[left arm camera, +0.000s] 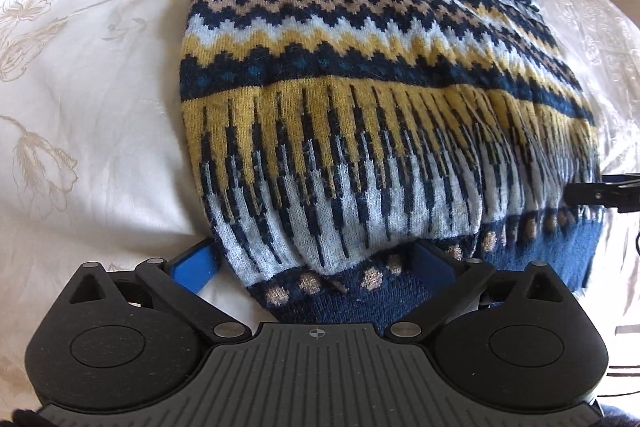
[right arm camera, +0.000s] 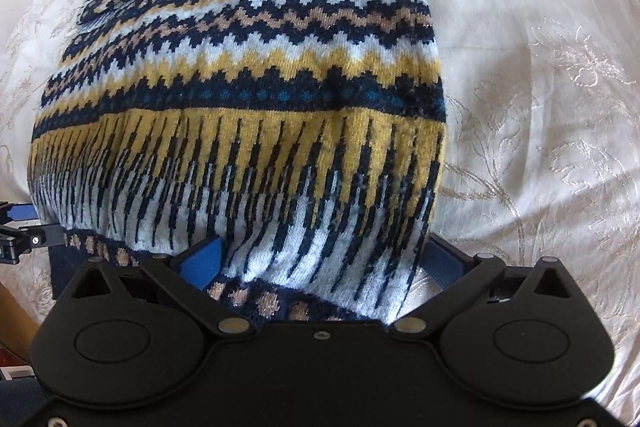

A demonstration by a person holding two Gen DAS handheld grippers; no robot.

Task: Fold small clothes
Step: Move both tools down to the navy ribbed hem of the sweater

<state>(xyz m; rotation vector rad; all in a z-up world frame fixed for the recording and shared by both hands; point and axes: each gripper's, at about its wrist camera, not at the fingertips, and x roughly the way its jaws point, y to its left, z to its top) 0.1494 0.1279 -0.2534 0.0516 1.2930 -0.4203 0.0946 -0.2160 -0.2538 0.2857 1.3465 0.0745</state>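
Note:
A knitted sweater point(left arm camera: 360, 67) in navy, mustard, pale blue and tan zigzag bands lies flat on a cream bedspread point(left arm camera: 92, 99), its sleeves folded across the far end. My left gripper point(left arm camera: 316, 261) points down at the sweater's near left corner. Its blue fingers point(left arm camera: 196, 265) stand wide apart, with the dotted navy hem point(left arm camera: 352, 291) lying loosely between them. My right gripper point(right arm camera: 324, 257) is over the near right corner of the sweater point(right arm camera: 248, 87), its fingers point(right arm camera: 204, 261) equally wide and the knit bulging between them. Each gripper also shows at the edge of the other's view.
The embroidered cream bedspread point(right arm camera: 540, 107) spreads out on both sides of the sweater. The right gripper's black frame point(left arm camera: 600, 191) shows at the right edge of the left wrist view. The left one point(right arm camera: 20, 239) shows at the left edge of the right wrist view.

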